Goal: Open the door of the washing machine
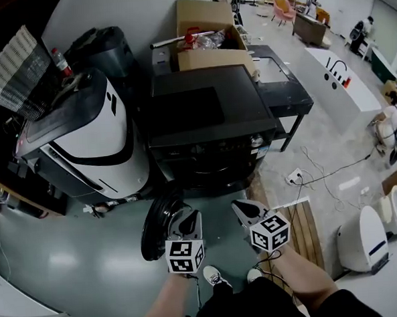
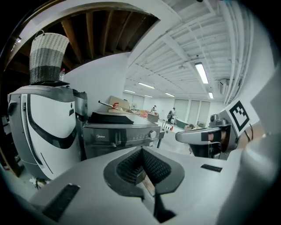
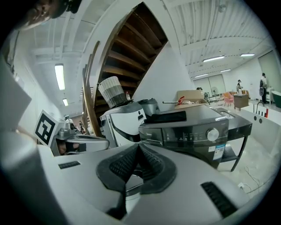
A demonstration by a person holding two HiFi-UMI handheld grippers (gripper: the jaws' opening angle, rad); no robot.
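My left tongs [image 2: 141,150] are pressed together with nothing between them. Beyond their tips stands the dark washing machine [image 2: 118,134], its round knob [image 2: 153,134] at the right end of the panel. Left of it is a white machine [image 2: 41,127] with a woven basket [image 2: 48,57] on top. My right tongs [image 2: 181,137] hang at the right, apart from the washer.

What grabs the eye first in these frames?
The black washing machine fills the centre of the head view, its round door standing open at its lower left. Just below, the left tool and right tool hover side by side, both shut with nothing between the jaws. A bulky white machine stands left of the washer.
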